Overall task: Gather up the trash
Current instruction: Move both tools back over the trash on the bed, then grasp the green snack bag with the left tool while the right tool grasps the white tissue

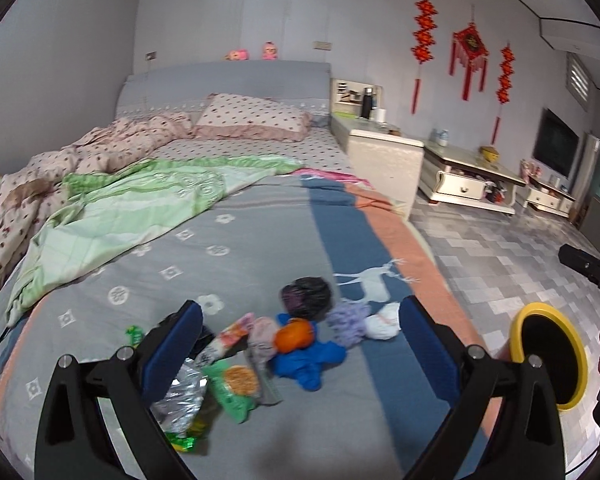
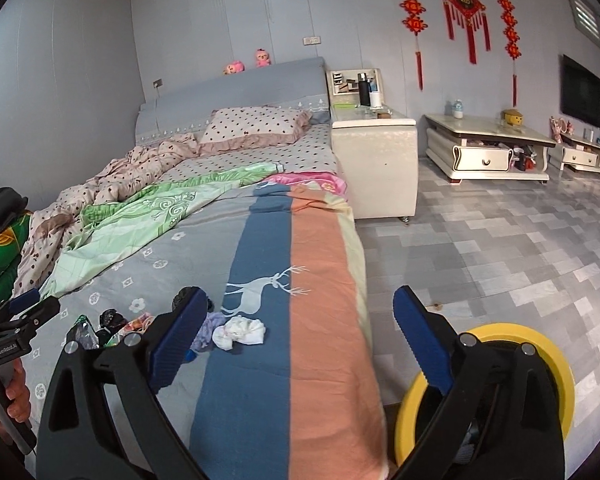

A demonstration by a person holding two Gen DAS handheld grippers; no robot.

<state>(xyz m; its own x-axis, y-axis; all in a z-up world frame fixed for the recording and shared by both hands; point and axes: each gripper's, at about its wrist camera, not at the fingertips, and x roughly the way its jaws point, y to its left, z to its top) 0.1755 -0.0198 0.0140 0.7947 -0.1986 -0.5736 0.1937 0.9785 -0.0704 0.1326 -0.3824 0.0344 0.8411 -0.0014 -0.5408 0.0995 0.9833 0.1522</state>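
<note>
A pile of trash lies on the bed's near end: a black crumpled bag (image 1: 307, 297), an orange ball (image 1: 294, 334) on a blue glove (image 1: 308, 360), a purple wad (image 1: 347, 322), a white tissue (image 1: 382, 321), snack wrappers (image 1: 232, 384) and silver foil (image 1: 182, 398). My left gripper (image 1: 298, 344) is open and empty, hovering just above the pile. My right gripper (image 2: 296, 340) is open and empty over the bed's right edge, with the white tissue (image 2: 240, 332) and the purple wad (image 2: 207, 330) by its left finger. A yellow-rimmed bin (image 2: 556, 364) stands on the floor at the right; it also shows in the left wrist view (image 1: 540, 312).
The bed (image 1: 236, 248) carries a green quilt (image 1: 132, 204), a dotted duvet and a pillow (image 1: 252, 116). A white nightstand (image 2: 374, 160) stands beside it, low cabinets (image 2: 488, 148) along the wall. The tiled floor (image 2: 500, 248) lies to the right.
</note>
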